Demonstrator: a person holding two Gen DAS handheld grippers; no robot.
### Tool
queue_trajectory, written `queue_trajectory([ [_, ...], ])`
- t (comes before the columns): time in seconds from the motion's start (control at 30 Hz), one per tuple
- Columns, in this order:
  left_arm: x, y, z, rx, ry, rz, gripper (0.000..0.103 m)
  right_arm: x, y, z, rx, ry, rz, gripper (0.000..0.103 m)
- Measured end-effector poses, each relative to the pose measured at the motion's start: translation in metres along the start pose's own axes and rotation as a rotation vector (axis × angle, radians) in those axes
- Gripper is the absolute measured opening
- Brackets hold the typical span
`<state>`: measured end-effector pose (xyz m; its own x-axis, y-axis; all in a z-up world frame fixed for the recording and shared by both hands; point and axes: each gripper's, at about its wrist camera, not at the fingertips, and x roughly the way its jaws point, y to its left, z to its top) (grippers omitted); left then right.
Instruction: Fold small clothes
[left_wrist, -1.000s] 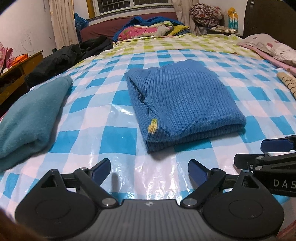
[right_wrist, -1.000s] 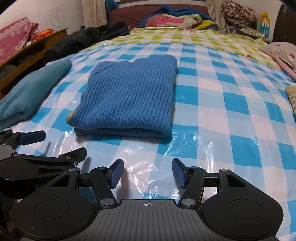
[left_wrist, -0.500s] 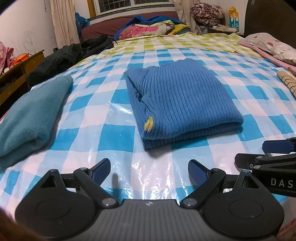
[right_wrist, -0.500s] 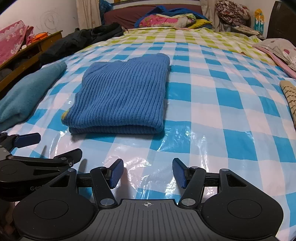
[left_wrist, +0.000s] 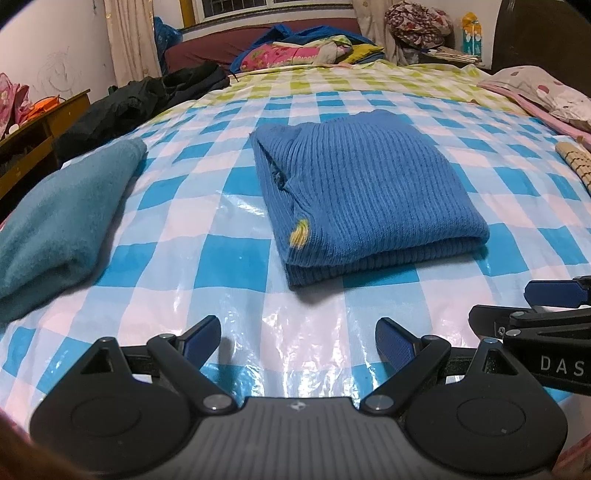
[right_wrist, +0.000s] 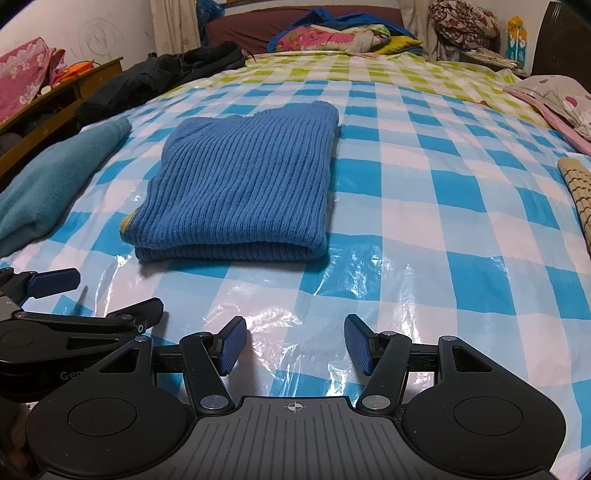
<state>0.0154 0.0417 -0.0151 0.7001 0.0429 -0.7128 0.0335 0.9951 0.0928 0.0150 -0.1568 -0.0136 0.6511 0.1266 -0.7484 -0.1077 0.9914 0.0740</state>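
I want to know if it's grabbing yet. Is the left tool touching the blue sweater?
Apart. In the left wrist view, the open left tool sits short of the folded blue sweater, with a band of bare checkered sheet between them.

The folded blue rib-knit sweater (left_wrist: 365, 192) looks matt and corded. The blue-and-white checked plastic sheet (left_wrist: 229, 258) beneath it is glossy and crinkled toward its near edge. The teal folded fleece cloth (left_wrist: 55, 218) at the left edge looks soft and fuzzy.

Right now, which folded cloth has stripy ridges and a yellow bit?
The blue ribbed knit sweater in the middle; the fuzzy teal cloth to its left is plain.
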Motion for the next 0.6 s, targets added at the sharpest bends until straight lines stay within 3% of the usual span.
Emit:
queue_trajectory([
  [0.6,0.0015,0.0025,-0.0012,-0.027,0.019,-0.007,0.095,0.0012,0.0008,-0.0002,0.004,-0.001,-0.008,0.060],
])
